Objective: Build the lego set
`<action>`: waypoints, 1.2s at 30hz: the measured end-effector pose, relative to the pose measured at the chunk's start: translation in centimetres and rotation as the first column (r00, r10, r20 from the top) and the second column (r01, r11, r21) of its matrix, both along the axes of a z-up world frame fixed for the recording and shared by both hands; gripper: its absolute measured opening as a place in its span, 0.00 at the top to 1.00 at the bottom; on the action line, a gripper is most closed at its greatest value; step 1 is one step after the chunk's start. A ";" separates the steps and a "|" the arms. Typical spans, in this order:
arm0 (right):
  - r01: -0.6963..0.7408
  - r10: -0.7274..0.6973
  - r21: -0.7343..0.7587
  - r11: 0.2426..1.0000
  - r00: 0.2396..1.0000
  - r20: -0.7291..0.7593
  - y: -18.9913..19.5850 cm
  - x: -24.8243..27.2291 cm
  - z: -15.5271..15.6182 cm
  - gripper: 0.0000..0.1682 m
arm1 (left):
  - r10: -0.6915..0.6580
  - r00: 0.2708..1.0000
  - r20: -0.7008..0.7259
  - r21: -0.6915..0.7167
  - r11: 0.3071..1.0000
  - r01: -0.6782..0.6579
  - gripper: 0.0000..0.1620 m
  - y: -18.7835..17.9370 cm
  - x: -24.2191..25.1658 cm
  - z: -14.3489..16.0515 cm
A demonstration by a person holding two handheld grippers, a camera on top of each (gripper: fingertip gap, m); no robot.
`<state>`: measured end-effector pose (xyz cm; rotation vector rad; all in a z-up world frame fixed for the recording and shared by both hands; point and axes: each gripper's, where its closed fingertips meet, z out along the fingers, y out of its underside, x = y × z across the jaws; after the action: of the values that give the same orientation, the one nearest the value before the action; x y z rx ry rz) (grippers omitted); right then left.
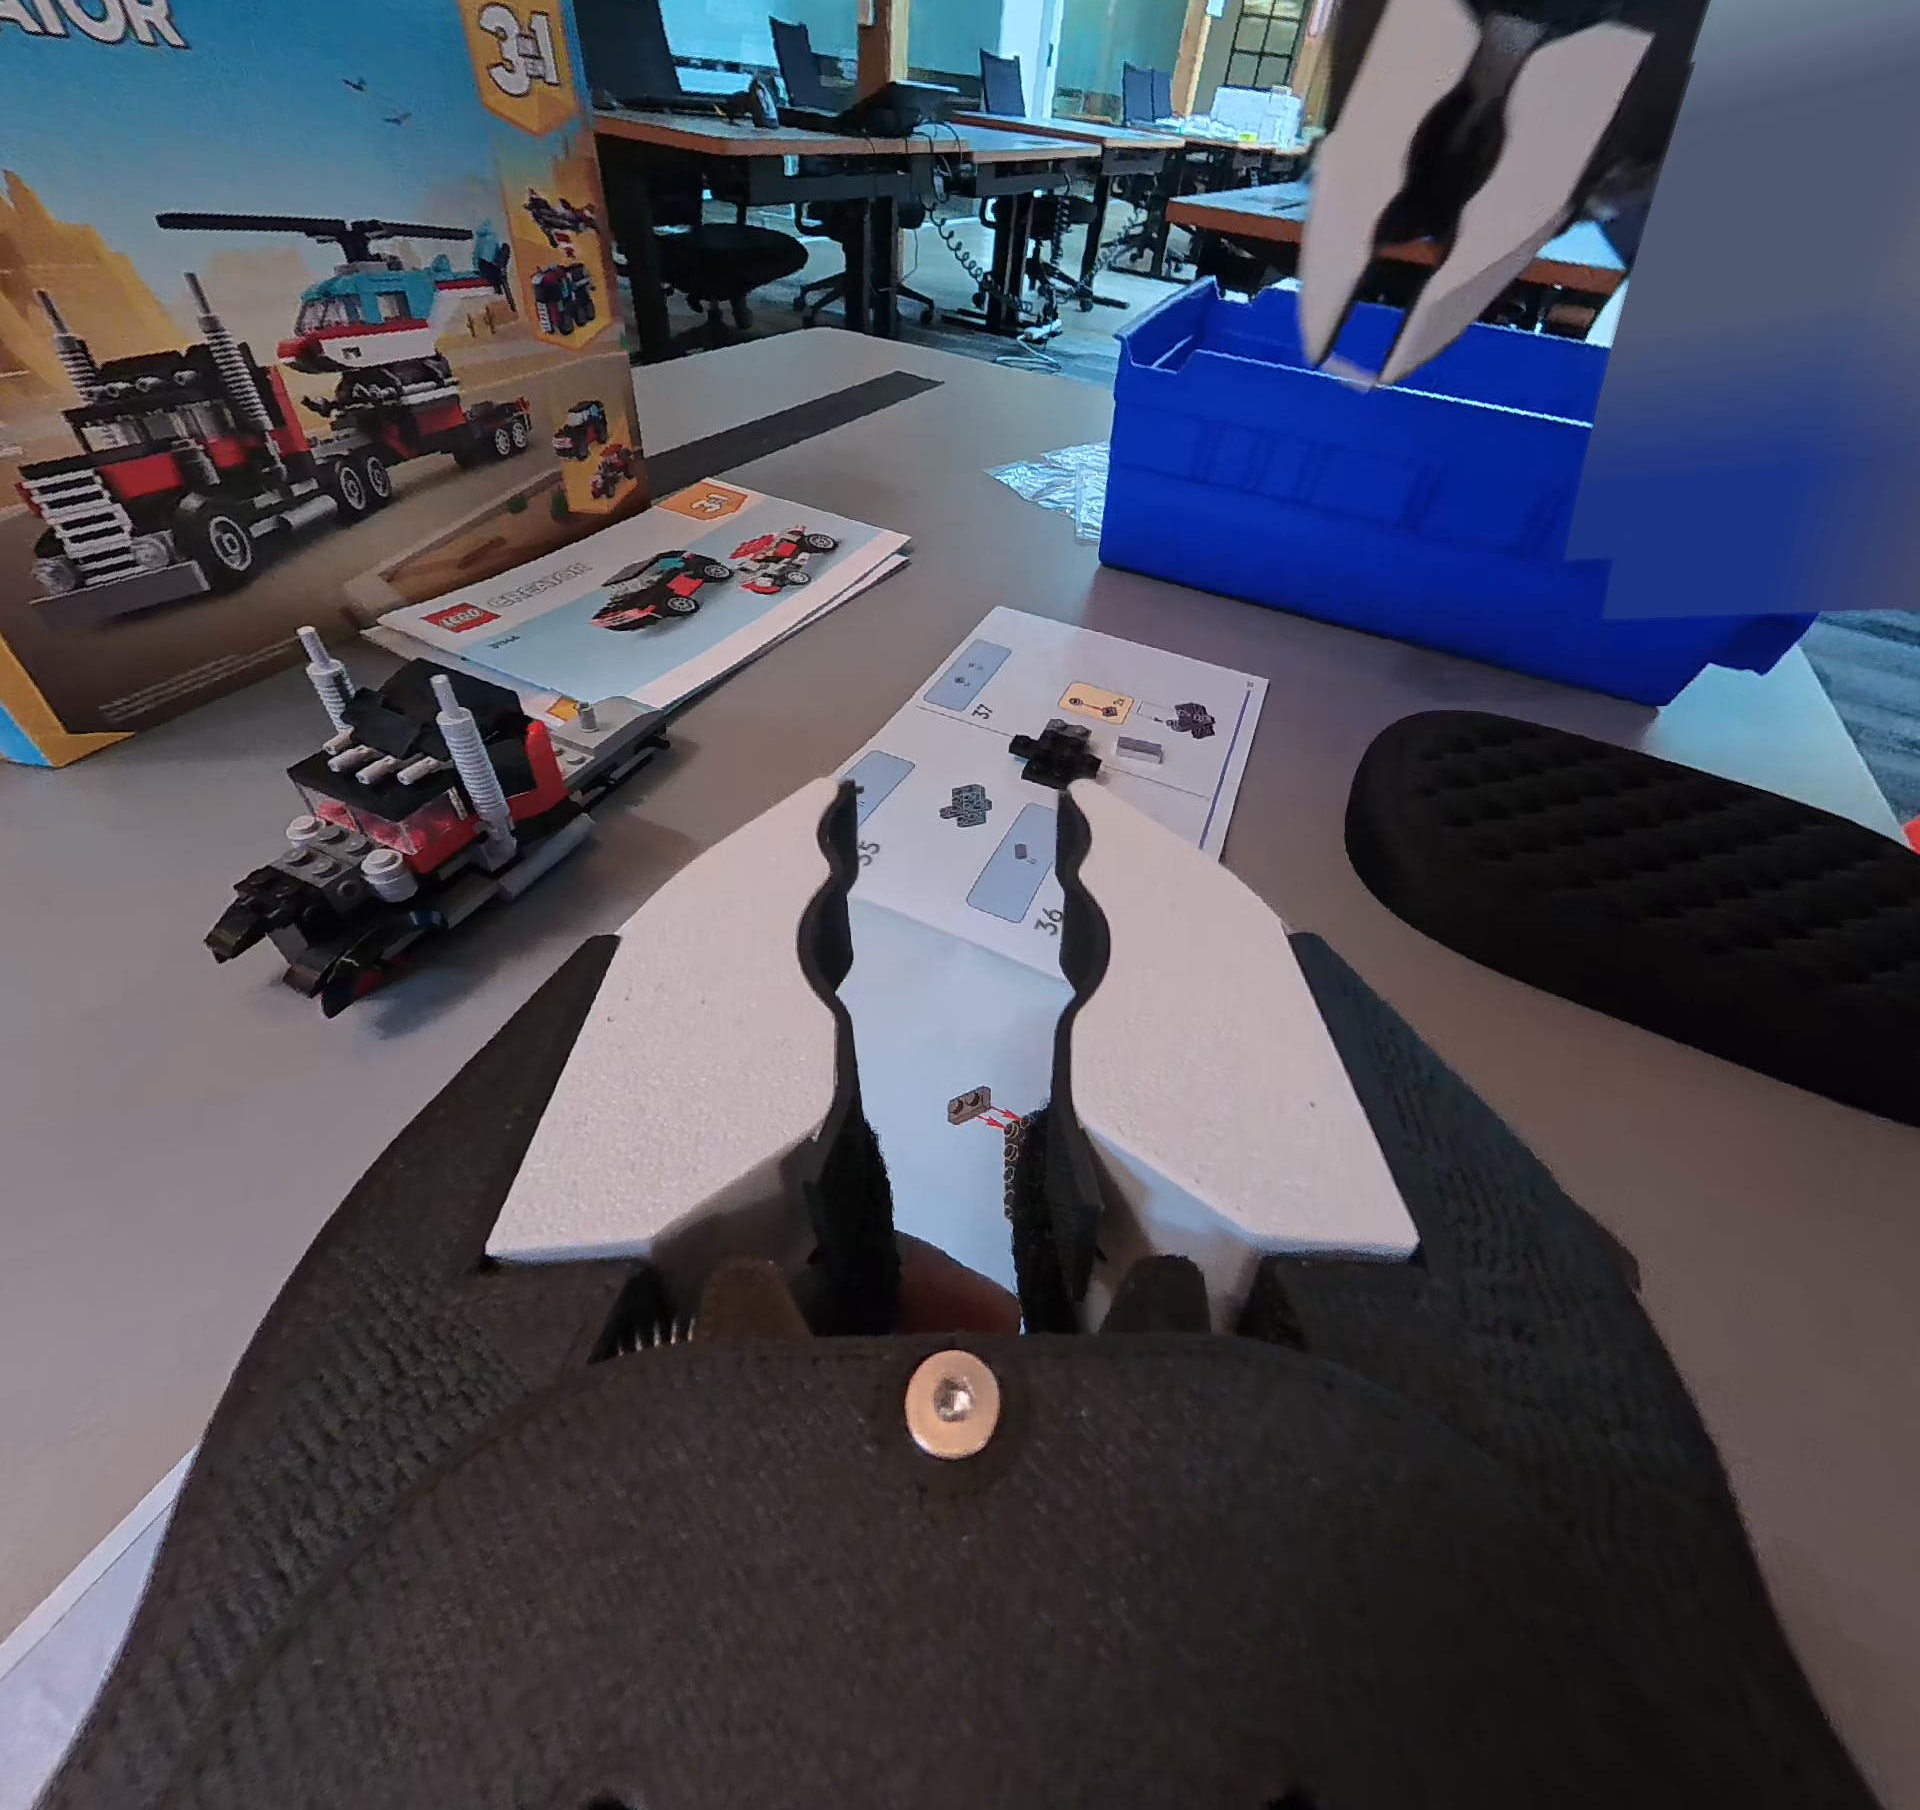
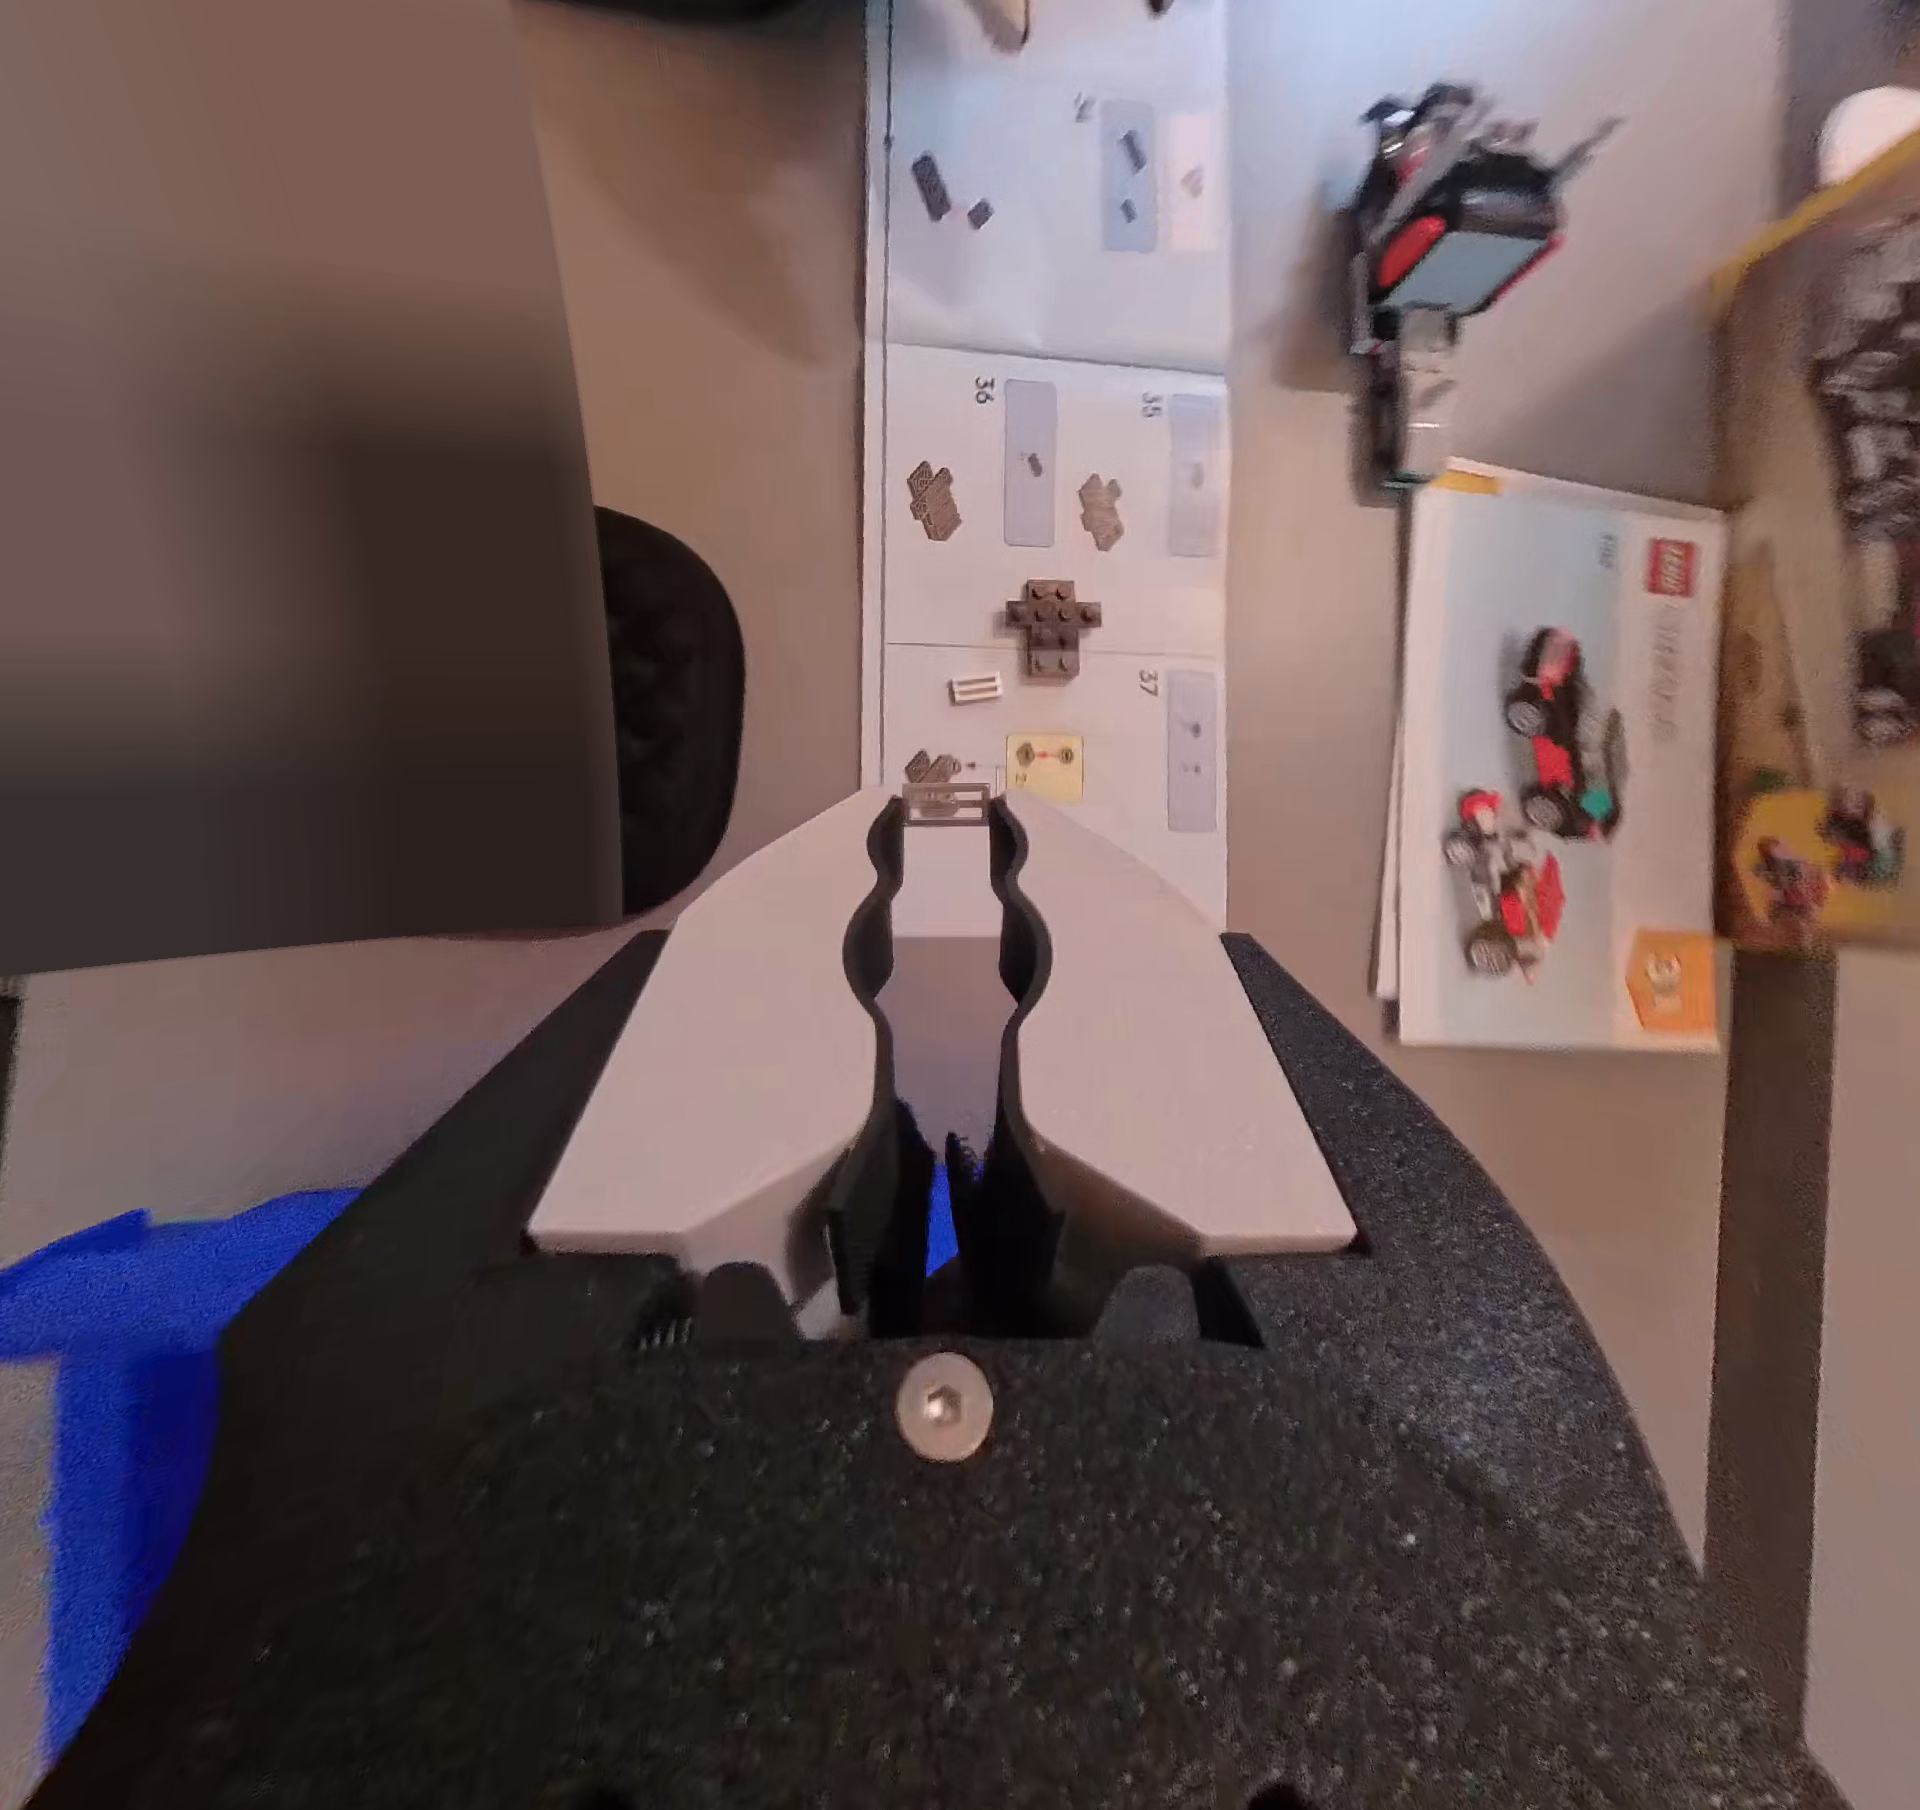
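A dark cross-shaped brick assembly (image 1: pixel 1055 752) lies on the open instruction sheet (image 1: pixel 1174 664), just past the tips of my left gripper (image 1: pixel 956 804), which is open and empty low over the sheet. A small grey grille tile (image 1: pixel 1140 748) lies beside the assembly. My right gripper (image 2: pixel 945 810) is shut on another small grey grille tile (image 2: pixel 945 804); in the left wrist view it hangs high above the blue bin (image 1: pixel 1351 472). From the right wrist view the assembly (image 2: pixel 1051 628) and the loose tile (image 2: pixel 977 688) lie ahead on the sheet. The part-built black and red truck (image 1: pixel 416 804) stands to the left.
The set's box (image 1: pixel 260 306) stands at the back left with a closed booklet (image 1: pixel 665 576) in front of it. A black oval pad (image 1: pixel 1662 898) lies right of the sheet. A clear plastic bag (image 1: pixel 1049 482) lies beside the bin. Office desks and chairs are behind the table. The left gripper's tips are roughly 20 cm from the right gripper's.
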<state>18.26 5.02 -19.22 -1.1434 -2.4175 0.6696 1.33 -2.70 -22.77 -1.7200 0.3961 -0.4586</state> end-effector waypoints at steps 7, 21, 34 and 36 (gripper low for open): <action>-0.094 0.042 0.159 0.983 0.953 0.301 0.9 -3.3 -8.3 0.91 | -0.009 1.000 0.006 0.001 1.000 0.009 0.77 -0.1 0.1 0.0; -0.101 0.047 0.136 0.986 0.935 0.352 1.6 -4.3 -10.7 0.91 | -0.037 0.999 -0.025 -0.027 0.999 0.036 0.77 -0.1 0.6 -0.5; -0.104 0.048 0.144 0.984 0.936 0.349 1.5 -4.1 -10.5 0.91 | -0.042 0.998 -0.038 -0.034 0.999 0.041 0.77 -0.1 0.8 -0.6; -0.104 0.046 0.150 0.983 0.936 0.350 1.6 -4.1 -10.6 0.91 | -0.043 0.998 -0.040 -0.035 0.999 0.041 0.77 -0.1 0.8 -0.7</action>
<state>14.18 6.61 -29.78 -1.1852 -2.7604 0.2957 2.14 -2.75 -23.43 -1.7586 0.4568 -0.4636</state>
